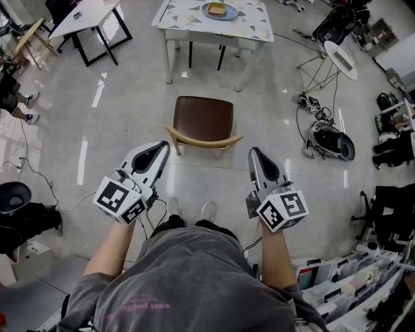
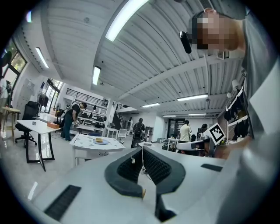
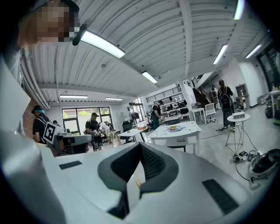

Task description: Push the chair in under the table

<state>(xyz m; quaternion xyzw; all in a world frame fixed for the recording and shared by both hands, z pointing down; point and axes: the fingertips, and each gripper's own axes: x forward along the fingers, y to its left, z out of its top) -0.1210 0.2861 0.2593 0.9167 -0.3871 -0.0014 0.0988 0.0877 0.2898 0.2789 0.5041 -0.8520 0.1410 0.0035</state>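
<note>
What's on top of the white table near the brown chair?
A blue plate sits on the table, with a yellowish piece of food on it. The food hides the plate's middle.

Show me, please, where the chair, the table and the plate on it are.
chair (image 1: 203,119): head view, middle of its brown seat.
table (image 1: 254,27): head view, bare patterned top right of the plate.
plate (image 1: 231,12): head view, blue rim beside the food.

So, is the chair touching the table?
Apart. The head view shows a strip of bare floor between the chair and the table legs.
</note>
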